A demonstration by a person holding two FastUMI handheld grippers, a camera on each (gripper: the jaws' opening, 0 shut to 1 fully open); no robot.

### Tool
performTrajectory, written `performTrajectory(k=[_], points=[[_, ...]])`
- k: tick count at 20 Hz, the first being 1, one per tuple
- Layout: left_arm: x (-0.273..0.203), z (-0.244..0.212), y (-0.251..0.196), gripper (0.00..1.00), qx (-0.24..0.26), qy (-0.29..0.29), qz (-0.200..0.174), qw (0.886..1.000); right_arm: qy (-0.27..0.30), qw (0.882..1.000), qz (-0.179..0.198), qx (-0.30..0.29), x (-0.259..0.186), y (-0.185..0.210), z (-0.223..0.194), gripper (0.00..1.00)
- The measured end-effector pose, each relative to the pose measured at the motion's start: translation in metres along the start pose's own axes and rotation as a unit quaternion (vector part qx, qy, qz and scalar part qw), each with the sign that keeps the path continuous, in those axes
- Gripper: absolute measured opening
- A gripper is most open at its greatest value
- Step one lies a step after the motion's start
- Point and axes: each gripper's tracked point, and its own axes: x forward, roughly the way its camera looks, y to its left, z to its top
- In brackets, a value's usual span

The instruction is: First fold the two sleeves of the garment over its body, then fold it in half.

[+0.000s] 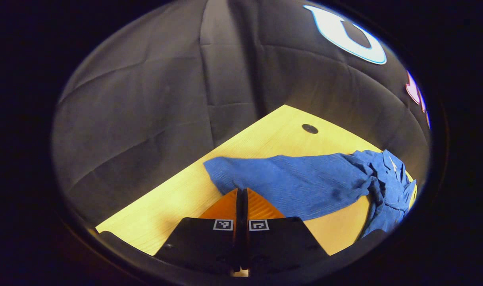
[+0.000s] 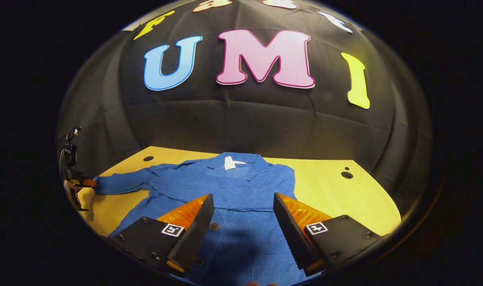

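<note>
A blue jacket [image 2: 241,186] lies flat on the yellow table [image 2: 344,198], collar [image 2: 229,162] towards the back wall. One sleeve [image 2: 122,180] stretches out to the left in the right gripper view. No sleeve lies out on the jacket's right side, where a layer of cloth crosses the chest. My left gripper [image 1: 241,190] is shut on that sleeve's cuff end [image 1: 225,174], low over the table. It appears again in the right gripper view as the left gripper [image 2: 82,183] at the far left edge. My right gripper [image 2: 243,196] hovers open over the jacket's body, holding nothing.
The table top [image 1: 177,198] has small round holes, one [image 1: 309,128] near the back corner and another [image 2: 347,174] at the back right. Black cloth walls close in behind and beside the table. Bare wood lies to the right of the jacket.
</note>
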Motion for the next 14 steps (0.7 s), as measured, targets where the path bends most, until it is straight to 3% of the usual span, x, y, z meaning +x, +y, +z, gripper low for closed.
performTrajectory(k=[5, 9, 14], points=[[-0.045, 0.067, -0.098, 0.00, 0.035, -0.065, -0.076, 0.994, -0.014, 1.000, -0.026, -0.008, 0.000, -0.032, 0.009, 0.95], [-0.077, 0.112, -0.208, 0.00, 0.061, -0.135, -0.162, 0.975, -0.015, 0.999, -0.040, -0.003, -0.005, -0.058, 0.010, 0.95], [-0.113, 0.086, -0.325, 0.00, 0.112, -0.128, -0.252, 0.953, -0.021, 0.997, -0.070, 0.013, -0.015, -0.100, 0.011, 0.95]])
